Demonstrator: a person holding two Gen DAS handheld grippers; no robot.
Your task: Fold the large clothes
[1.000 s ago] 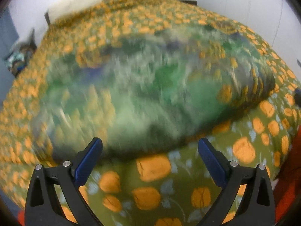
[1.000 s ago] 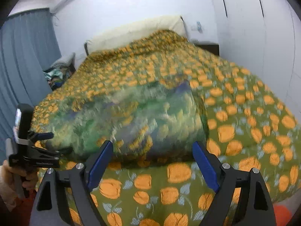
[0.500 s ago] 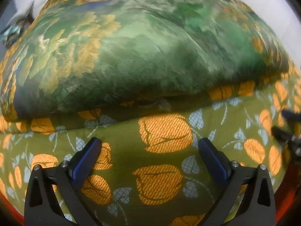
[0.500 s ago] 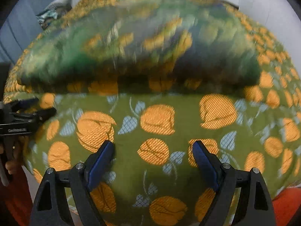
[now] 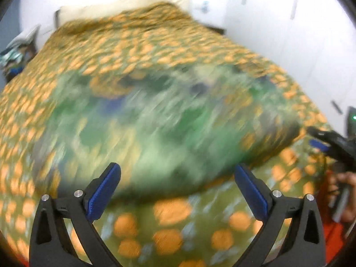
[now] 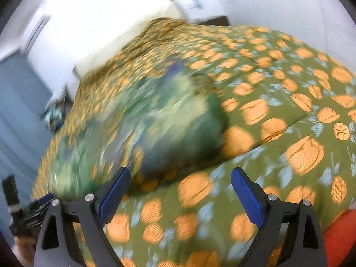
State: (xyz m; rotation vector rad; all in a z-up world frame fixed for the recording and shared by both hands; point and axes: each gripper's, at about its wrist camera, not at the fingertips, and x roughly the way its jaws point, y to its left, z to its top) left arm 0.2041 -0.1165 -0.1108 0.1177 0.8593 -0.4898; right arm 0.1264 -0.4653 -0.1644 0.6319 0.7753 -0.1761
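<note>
A folded green garment with yellow and blue print lies flat on the bed near its front edge; it also shows in the right wrist view, blurred by motion. My left gripper is open and empty, just in front of the garment's near edge. My right gripper is open and empty, in front of the garment's right corner. The right gripper also shows at the far right of the left wrist view, and the left gripper at the lower left of the right wrist view.
The bed carries an olive bedspread with orange flowers, also in the left wrist view. A pale headboard and white walls stand behind. A blue curtain and a heap of cloth are at the left.
Both grippers have pulled back and up from the bed's front edge, so the garment looks smaller and farther. The right view has tilted. Both stay open and empty.
</note>
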